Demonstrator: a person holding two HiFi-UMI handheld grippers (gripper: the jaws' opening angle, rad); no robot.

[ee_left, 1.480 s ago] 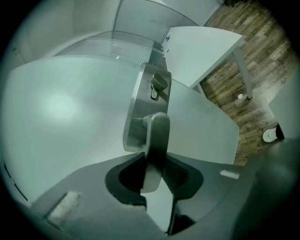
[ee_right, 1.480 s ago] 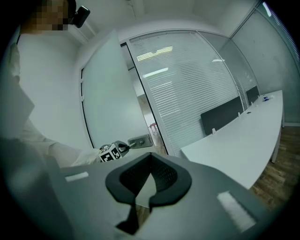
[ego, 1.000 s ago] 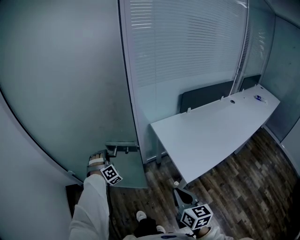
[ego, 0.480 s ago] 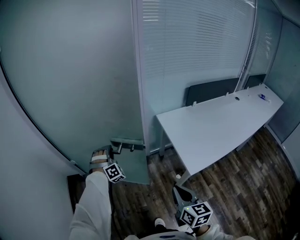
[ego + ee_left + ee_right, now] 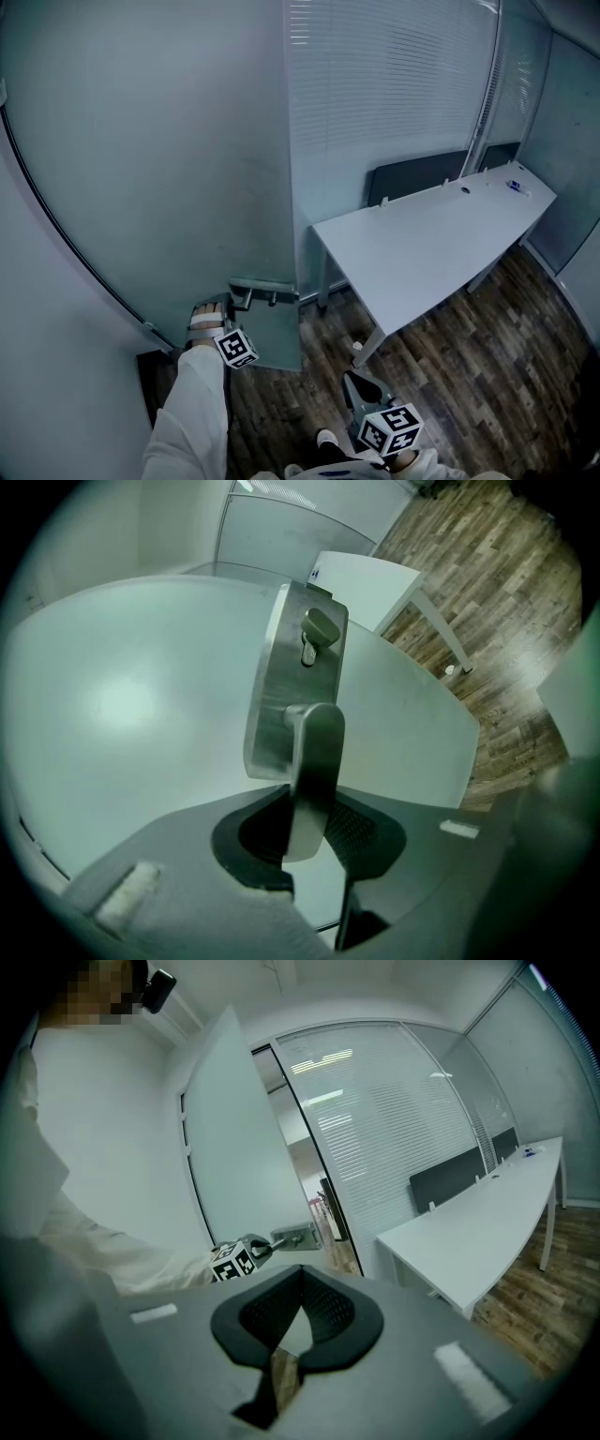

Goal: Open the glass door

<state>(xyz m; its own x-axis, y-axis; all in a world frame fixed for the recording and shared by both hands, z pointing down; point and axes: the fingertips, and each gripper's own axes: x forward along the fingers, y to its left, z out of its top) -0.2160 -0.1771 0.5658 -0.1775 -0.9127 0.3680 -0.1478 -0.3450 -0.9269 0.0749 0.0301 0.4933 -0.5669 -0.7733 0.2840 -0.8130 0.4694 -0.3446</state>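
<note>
The frosted glass door [image 5: 169,187] stands ajar, and its free edge carries a metal lock plate [image 5: 265,289] with a lever handle [image 5: 314,761]. My left gripper [image 5: 314,810] is shut on that lever, the pads pressing it from both sides; it shows at the door's lower edge [image 5: 227,304] in the head view. A key cylinder [image 5: 319,635] sits above the lever on the plate [image 5: 279,677]. My right gripper [image 5: 356,384] hangs low near the floor, apart from the door, shut with nothing in it [image 5: 302,1274]. From there the door [image 5: 234,1147] shows a gap onto a corridor.
A long white desk [image 5: 422,244] with a dark screen behind it stands right of the door's edge. A glass partition with blinds [image 5: 394,84] forms the back wall. Wood-pattern floor [image 5: 469,356] lies under the desk. A person's white sleeve [image 5: 192,412] leads to the left gripper.
The door's free edge and the handle have swung to the right in the head view, with my left gripper still on the lever. The right gripper has shifted slightly along with the view.
</note>
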